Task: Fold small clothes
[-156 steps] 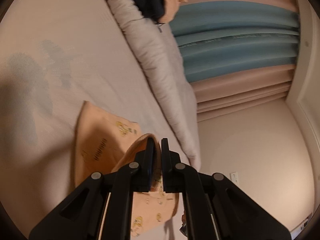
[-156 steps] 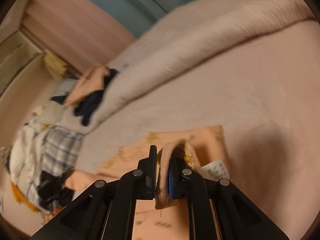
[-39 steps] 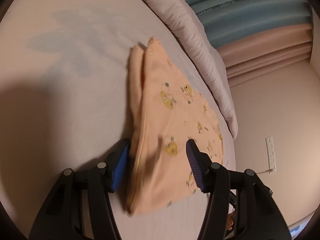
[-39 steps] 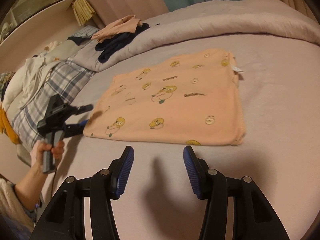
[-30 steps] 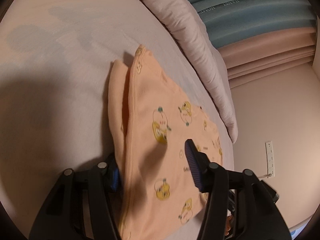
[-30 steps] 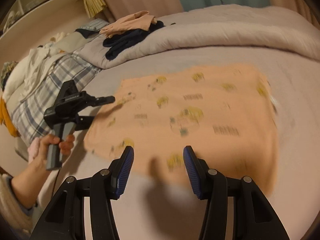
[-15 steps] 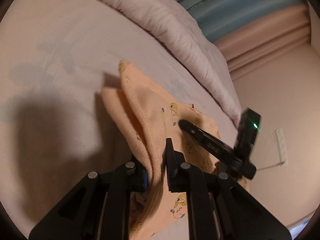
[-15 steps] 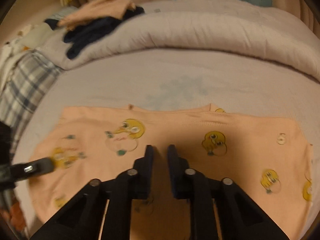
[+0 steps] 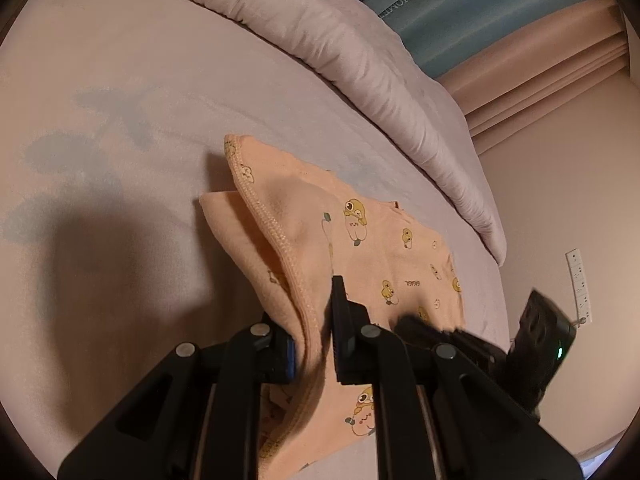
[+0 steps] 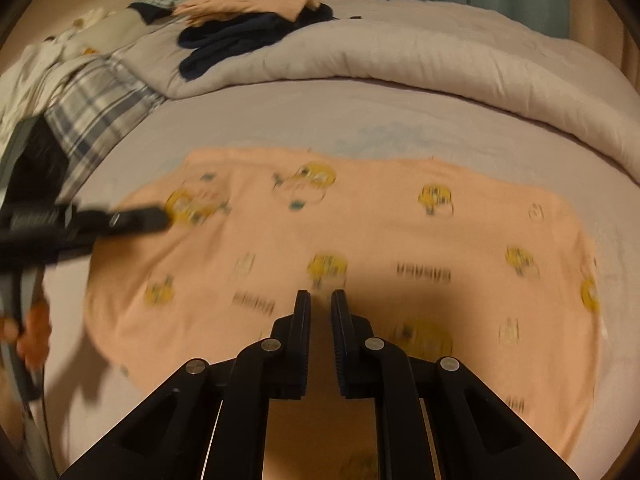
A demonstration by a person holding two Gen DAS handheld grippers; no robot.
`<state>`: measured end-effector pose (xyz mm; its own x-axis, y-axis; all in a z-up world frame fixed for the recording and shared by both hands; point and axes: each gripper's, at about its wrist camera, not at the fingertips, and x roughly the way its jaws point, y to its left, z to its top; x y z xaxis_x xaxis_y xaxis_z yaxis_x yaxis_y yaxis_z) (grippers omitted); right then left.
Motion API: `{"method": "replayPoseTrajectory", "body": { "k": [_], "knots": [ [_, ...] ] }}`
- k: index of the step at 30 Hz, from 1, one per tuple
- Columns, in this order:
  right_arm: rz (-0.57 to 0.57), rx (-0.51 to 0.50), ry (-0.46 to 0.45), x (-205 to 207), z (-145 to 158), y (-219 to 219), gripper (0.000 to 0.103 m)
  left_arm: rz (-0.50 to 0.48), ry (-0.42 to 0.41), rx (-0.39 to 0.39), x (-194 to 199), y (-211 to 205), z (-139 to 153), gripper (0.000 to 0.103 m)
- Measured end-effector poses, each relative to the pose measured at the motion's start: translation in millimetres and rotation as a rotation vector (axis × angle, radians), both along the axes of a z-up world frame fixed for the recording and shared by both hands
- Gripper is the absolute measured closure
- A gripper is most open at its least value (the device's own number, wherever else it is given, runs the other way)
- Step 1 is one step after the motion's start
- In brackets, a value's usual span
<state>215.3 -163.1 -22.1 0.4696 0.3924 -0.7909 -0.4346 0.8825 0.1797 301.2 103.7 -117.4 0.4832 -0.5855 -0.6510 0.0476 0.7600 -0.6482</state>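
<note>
A peach garment (image 9: 372, 248) printed with yellow cartoon figures lies folded on the pale bed sheet (image 9: 120, 140). My left gripper (image 9: 312, 304) is shut on its stitched hem and holds that end raised in a peak. In the right wrist view the same garment (image 10: 380, 240) spreads wide, and my right gripper (image 10: 320, 294) is shut low on its near edge with peach cloth filling the narrow gap. The left gripper (image 10: 156, 218) shows blurred at the garment's left end. The right gripper (image 9: 440, 332) appears blurred at the garment's far corner in the left wrist view.
A rolled pale duvet (image 10: 440, 60) runs along the far side of the bed. Dark navy and peach clothes (image 10: 256, 36) lie piled on it, with plaid fabric (image 10: 100, 108) to the left. Blue and pink curtains (image 9: 480, 12) and a wall socket strip (image 9: 578, 280) stand beyond. A hand (image 10: 32, 340) grips the left tool.
Both grippers went from open to shut. The left one took the hem and raised it. The right one came in over the garment and closed at its near edge.
</note>
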Motion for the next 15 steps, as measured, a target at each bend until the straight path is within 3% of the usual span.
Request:
{"method": "replayPoseTrajectory", "body": {
  "k": [2, 9, 15],
  "knots": [
    [0.015, -0.05, 0.0, -3, -10, 3, 0.09, 0.0, 0.0, 0.011, 0, -1, 0, 0.092],
    [0.021, 0.009, -0.002, -14, 3, 4, 0.09, -0.004, -0.006, 0.044, 0, -3, 1, 0.092],
    [0.04, -0.024, 0.042, -16, -16, 10, 0.09, -0.003, -0.007, 0.05, 0, -4, 1, 0.092]
  ]
}}
